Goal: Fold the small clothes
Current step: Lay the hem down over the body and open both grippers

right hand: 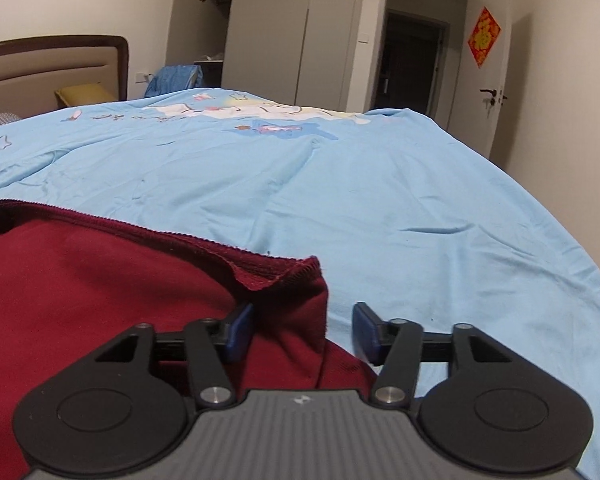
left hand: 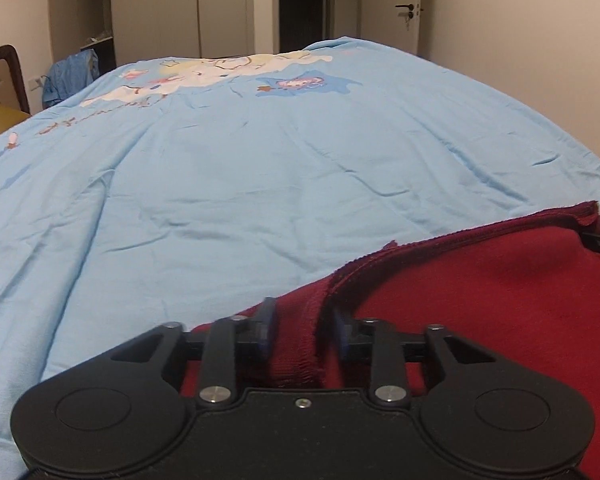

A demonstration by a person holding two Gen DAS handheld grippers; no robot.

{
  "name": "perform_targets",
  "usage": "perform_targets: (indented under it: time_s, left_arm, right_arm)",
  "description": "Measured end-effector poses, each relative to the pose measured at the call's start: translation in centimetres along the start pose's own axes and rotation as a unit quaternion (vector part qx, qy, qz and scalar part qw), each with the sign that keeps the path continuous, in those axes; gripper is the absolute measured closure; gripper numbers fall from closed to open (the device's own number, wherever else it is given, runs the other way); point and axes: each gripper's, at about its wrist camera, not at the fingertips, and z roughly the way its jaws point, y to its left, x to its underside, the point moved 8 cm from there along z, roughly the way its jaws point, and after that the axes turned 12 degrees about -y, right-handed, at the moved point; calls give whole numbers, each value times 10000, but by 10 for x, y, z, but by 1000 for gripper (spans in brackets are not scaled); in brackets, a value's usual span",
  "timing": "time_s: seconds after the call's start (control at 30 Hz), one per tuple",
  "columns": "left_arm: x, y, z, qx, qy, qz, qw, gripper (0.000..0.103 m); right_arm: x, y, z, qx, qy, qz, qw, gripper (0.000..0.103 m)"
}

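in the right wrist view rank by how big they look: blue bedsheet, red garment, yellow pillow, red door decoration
1. blue bedsheet, fills most of the frame
2. red garment, though it sits closest to the camera, so its share is inflated
3. yellow pillow and red door decoration: both small and far, too alike to rank

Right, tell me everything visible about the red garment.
The red garment is a dark red knit piece, apparently a top, with a darker ribbed band along its far edge. It lies on the light blue bedcover. The left tool straddles a bunched ribbed fold, its fingers set close on either side. The right tool stands open around the other corner, where the ribbed band flips up. A dark zipper-like strip shows at one end.
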Motion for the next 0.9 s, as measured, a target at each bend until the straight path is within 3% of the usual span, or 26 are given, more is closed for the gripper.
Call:
perform_targets:
  time_s: [0.07,0.1,0.13,0.33,0.4,0.5,0.57,0.67,0.73,0.9]
  left_arm:
    - [-3,-2,-5,41,-102,-71,9999,30]
    - [-5,0,-9,-111,-193,-51,9997,13]
    - [-8,2,-14,-321,-330,-20,9989,4]
    - [-25,24,-46,-1000,-959,-203,9901,2]
    - [-28,22,-51,-1068,-1159,-171,9874,2]
    - [-31,4,-54,-749,-1520,-19,9855,2]
    - [-30,-16,-50,-335,-1616,172,9861,3]
    - [-23,-45,-37,232,-1515,637,9861,4]
    - [-18,-54,-26,335,-1347,841,9867,5]
    - [-8,-35,-4,371,-958,270,9943,4]
  right_arm:
    - [-1,-6,-1,103,2,93,9999,19]
    - [-1,-9,-1,178,-7,137,9997,14]
    - [-2,-13,-3,269,-31,176,9995,8]
    - [-9,-28,-9,931,-287,-73,9952,0]
    - [-12,-30,-7,1091,-354,-152,9933,0]
    - [-13,-27,3,1242,-341,-320,9912,0]
    - [-13,-23,11,1347,-388,-535,9887,0]
    - [-11,-21,23,1484,-404,-753,9852,0]
    - [-6,-22,31,1532,-292,-747,9849,0]
    - [4,-24,42,1478,-160,-676,9866,0]
